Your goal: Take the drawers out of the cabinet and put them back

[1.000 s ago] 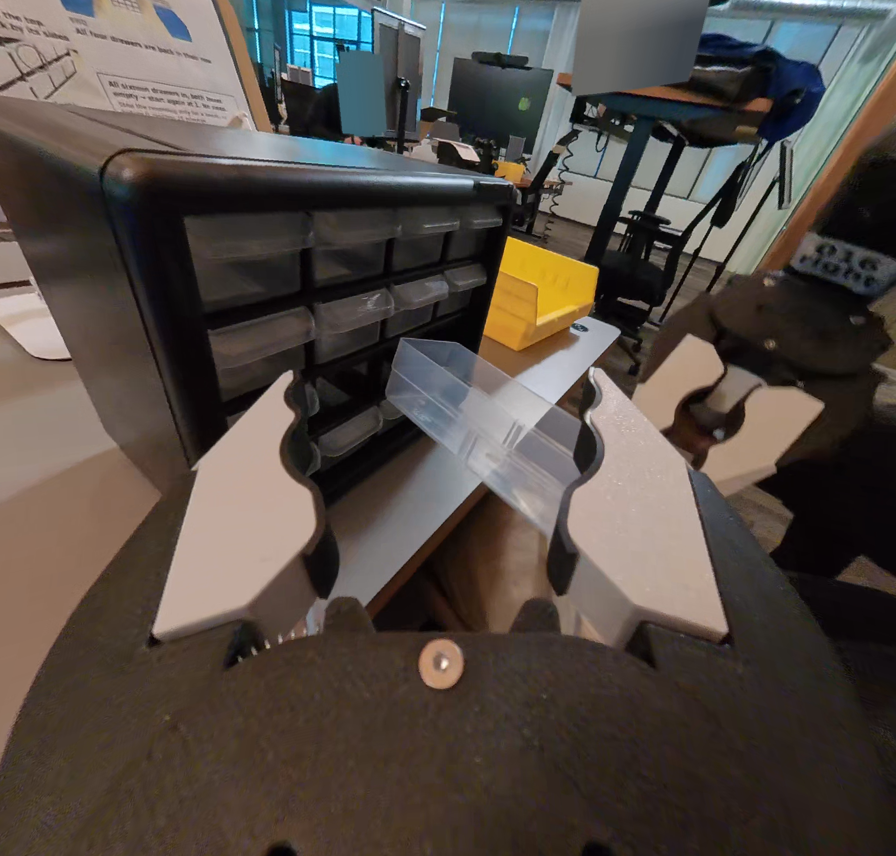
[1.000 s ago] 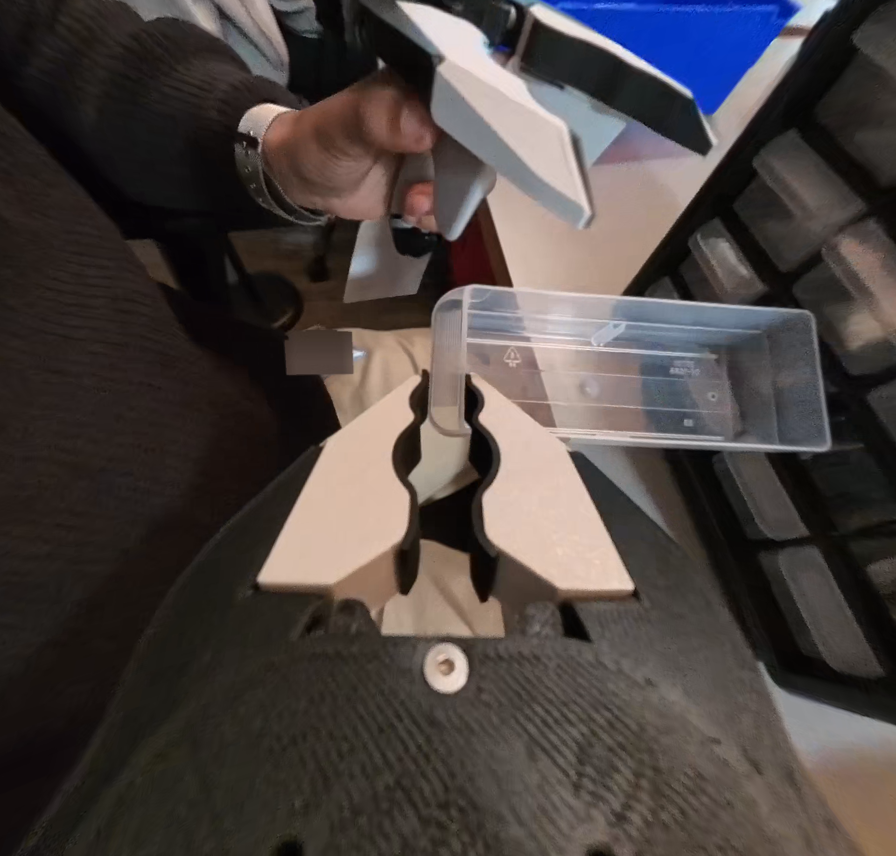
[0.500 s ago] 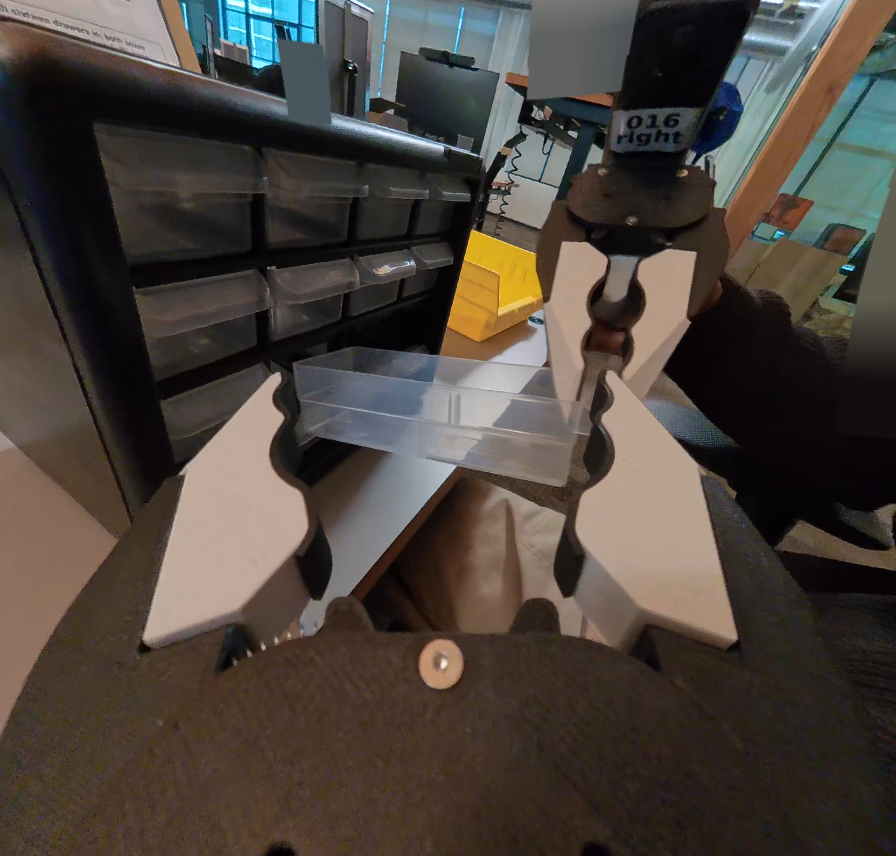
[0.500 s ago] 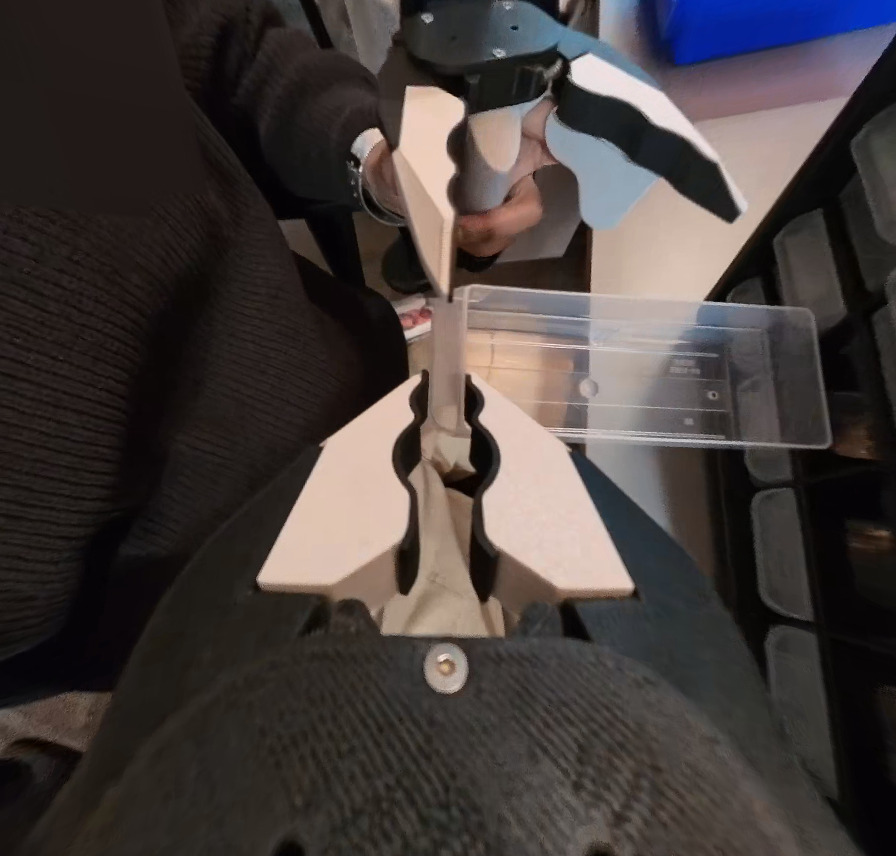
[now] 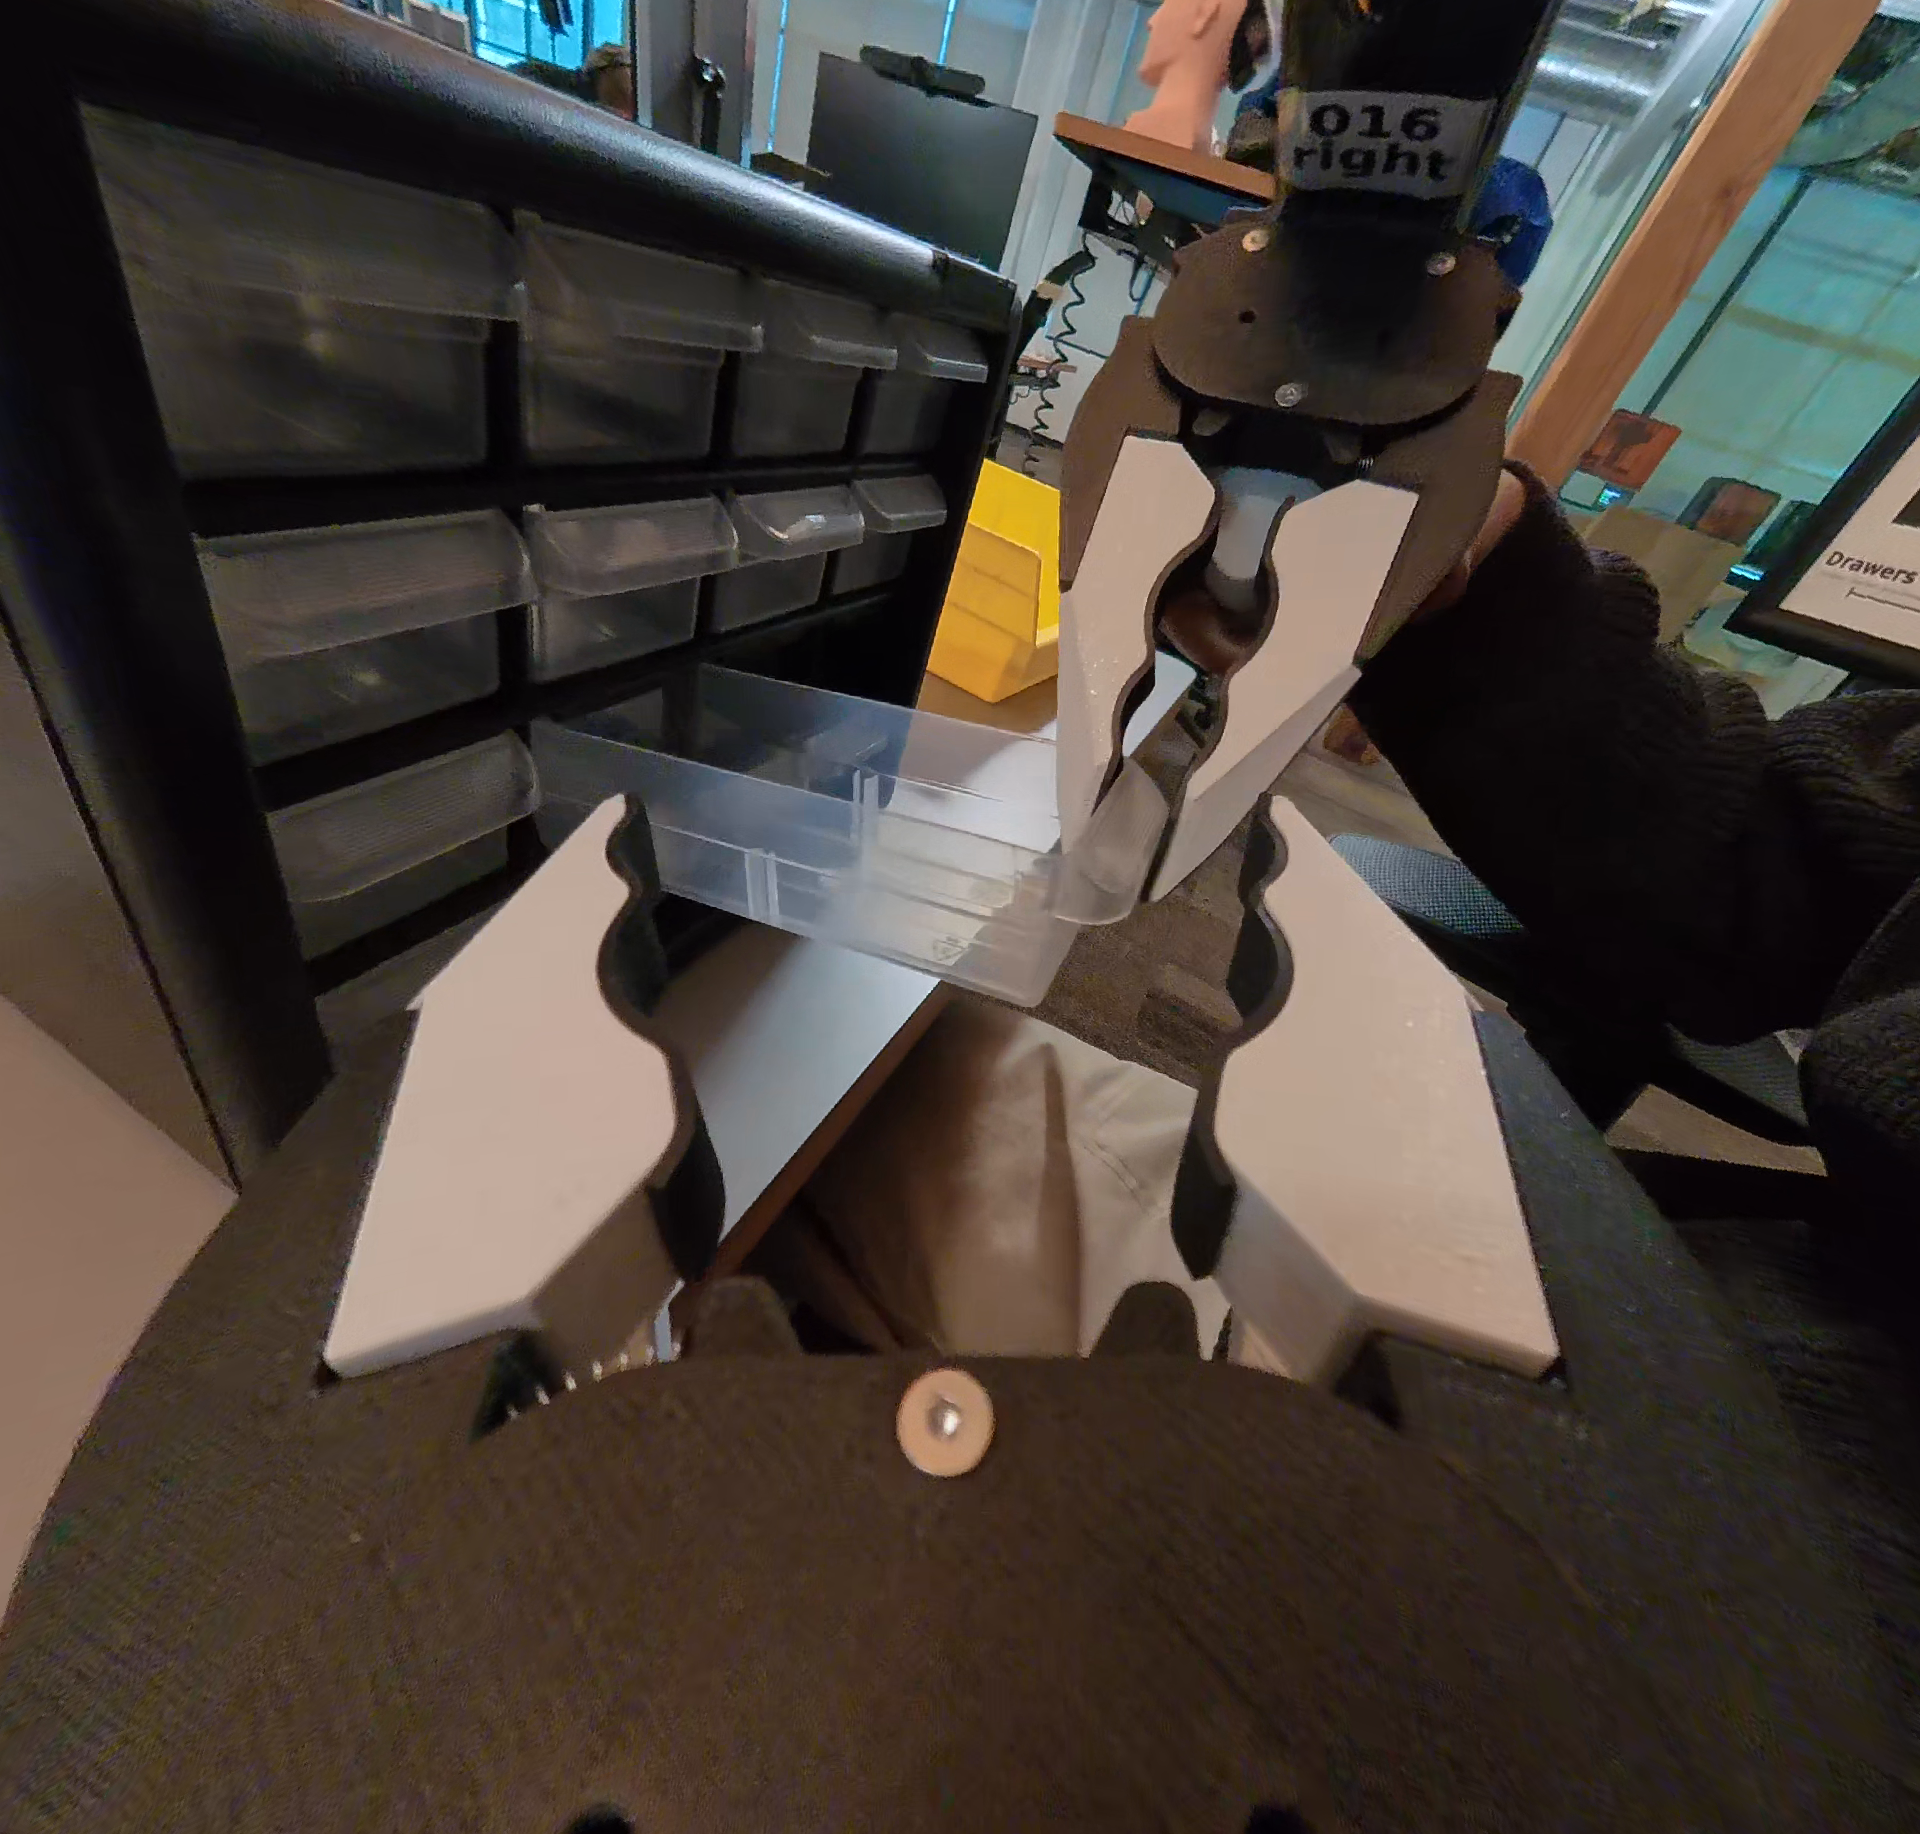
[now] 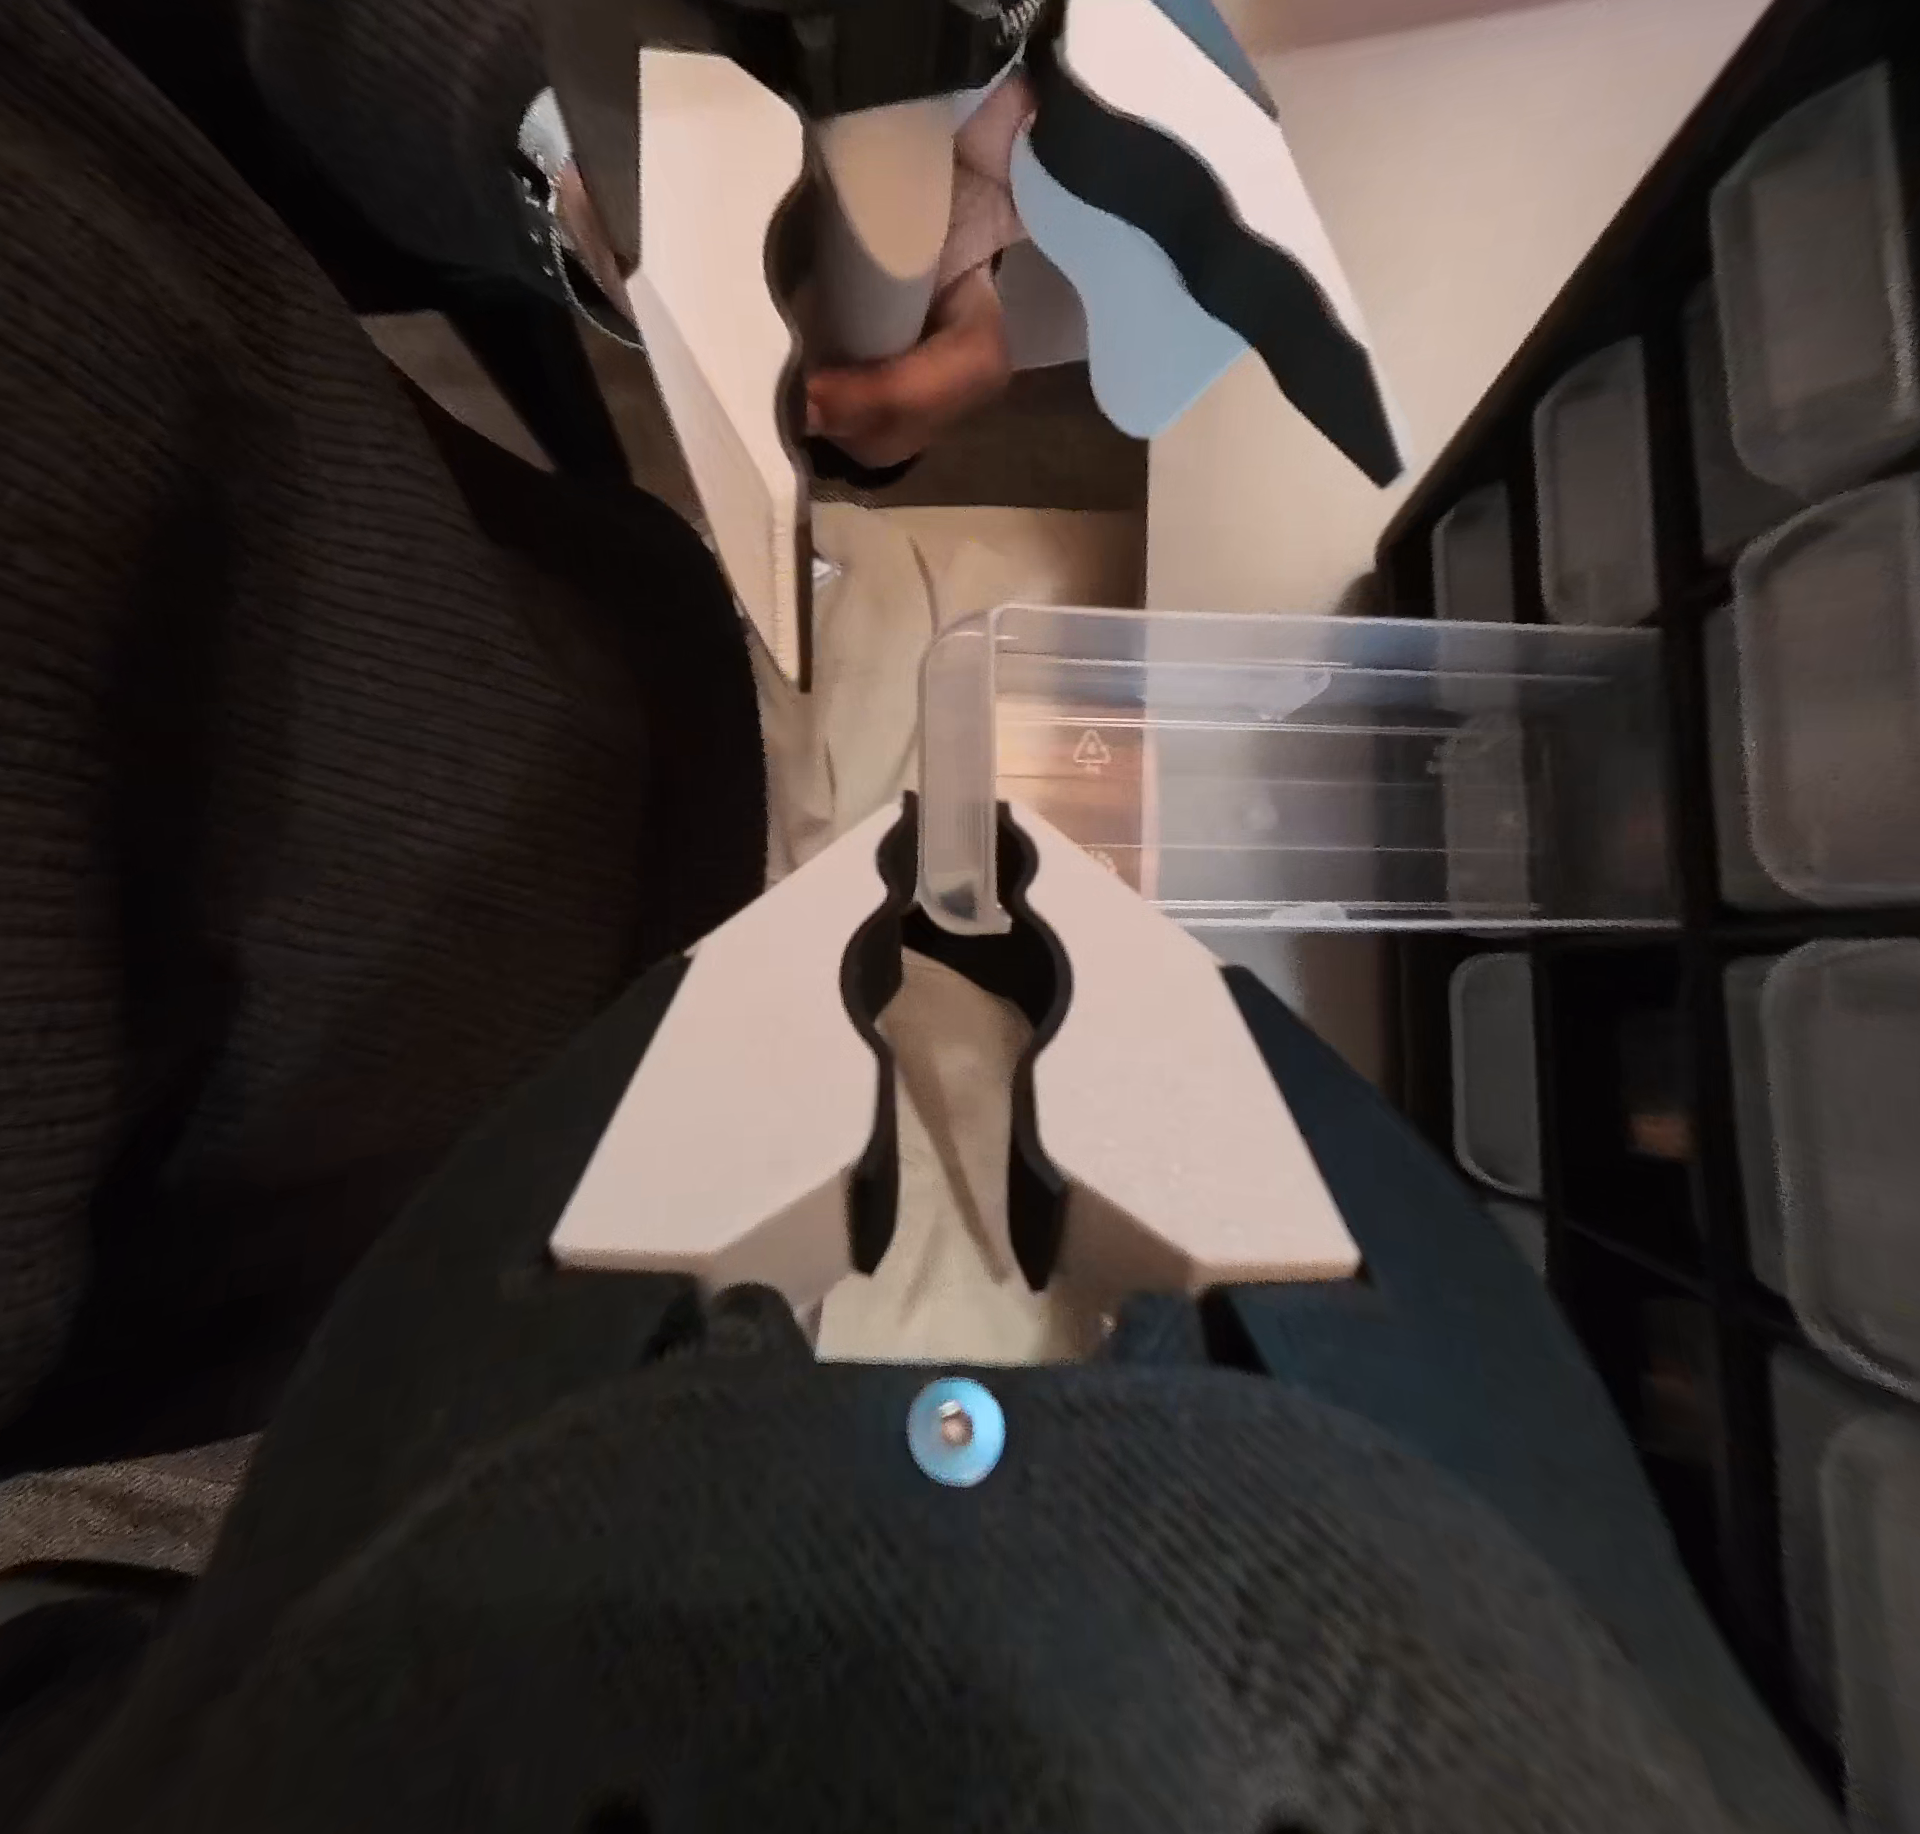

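Observation:
A black cabinet point(image 5: 343, 153) with clear small drawers stands on the table at the left; it also shows at the right edge of the right wrist view point(image 6: 1683, 496). My right gripper point(image 6: 961, 828) is shut on the front lip of a clear drawer point(image 6: 1299, 766), whose far end sits inside a cabinet slot. In the left wrist view the same right gripper point(image 5: 1127, 839) comes down from above onto the drawer point(image 5: 831, 828). My left gripper point(image 5: 940, 849) is open and empty, just below and in front of the drawer. It also shows above in the right wrist view point(image 6: 1091, 558).
A yellow bin point(image 5: 987, 600) sits on the table point(image 5: 790, 1015) behind the drawer. The table edge runs just under the drawer, with a person's lap below it. Office desks, monitors and a mannequin head stand farther back.
The right gripper carried the drawer from a tilted pose in the air to level and pushed its far end into a cabinet slot. The left gripper stayed open and moved closer below it.

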Action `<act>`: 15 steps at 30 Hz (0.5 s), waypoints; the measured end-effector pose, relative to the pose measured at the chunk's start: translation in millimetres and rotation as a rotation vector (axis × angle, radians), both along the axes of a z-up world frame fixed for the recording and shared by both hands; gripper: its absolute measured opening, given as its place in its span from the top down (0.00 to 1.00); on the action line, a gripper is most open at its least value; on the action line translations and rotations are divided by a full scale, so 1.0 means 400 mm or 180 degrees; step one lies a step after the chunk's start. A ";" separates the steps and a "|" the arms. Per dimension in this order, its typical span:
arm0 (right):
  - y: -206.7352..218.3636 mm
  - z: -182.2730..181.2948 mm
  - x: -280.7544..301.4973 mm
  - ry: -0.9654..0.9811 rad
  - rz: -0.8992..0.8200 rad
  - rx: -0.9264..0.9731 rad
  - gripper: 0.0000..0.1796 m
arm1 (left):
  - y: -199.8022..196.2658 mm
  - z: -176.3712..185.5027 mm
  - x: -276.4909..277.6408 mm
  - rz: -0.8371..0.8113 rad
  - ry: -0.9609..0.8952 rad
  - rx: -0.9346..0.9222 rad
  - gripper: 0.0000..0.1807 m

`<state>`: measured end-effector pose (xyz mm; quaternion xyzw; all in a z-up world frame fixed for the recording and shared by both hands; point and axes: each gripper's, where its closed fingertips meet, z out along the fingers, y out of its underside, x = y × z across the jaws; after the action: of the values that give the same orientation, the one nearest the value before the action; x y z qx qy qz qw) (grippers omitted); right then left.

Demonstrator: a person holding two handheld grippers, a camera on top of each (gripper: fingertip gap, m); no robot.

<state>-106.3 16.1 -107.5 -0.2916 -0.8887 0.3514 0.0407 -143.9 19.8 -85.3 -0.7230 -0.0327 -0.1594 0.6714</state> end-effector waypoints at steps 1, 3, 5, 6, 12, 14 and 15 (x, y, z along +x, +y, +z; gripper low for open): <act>0.000 -0.004 -0.004 0.0029 -0.0019 0.0048 0.93 | 0.000 -0.001 -0.001 0.0002 -0.0002 -0.0001 0.39; 0.003 -0.014 -0.017 0.0094 -0.0062 0.0123 0.93 | 0.001 -0.002 -0.003 0.0012 -0.0002 -0.0005 0.39; 0.000 -0.027 -0.026 0.0126 -0.0078 0.0112 0.93 | 0.001 -0.005 -0.007 0.0027 -0.0013 -0.0015 0.39; -0.001 -0.034 -0.031 0.0145 -0.0087 0.0105 0.93 | 0.001 -0.006 -0.009 0.0039 -0.0021 -0.0018 0.39; 0.054 -0.073 -0.096 0.0749 -0.0424 0.0766 0.79 | 0.001 -0.011 -0.022 0.0080 -0.0080 -0.0025 0.40; 0.042 -0.062 -0.094 0.0891 -0.0428 0.0704 0.71 | -0.001 -0.009 -0.028 0.0098 -0.0109 -0.0007 0.40; 0.037 -0.051 -0.093 0.0988 -0.0451 0.0622 0.69 | -0.002 -0.006 -0.033 0.0115 -0.0123 0.0014 0.40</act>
<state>-143.5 30.8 -127.8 -0.2905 -0.8789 0.3004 0.2300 -157.1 18.8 -87.8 -0.7175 -0.0584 -0.1612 0.6751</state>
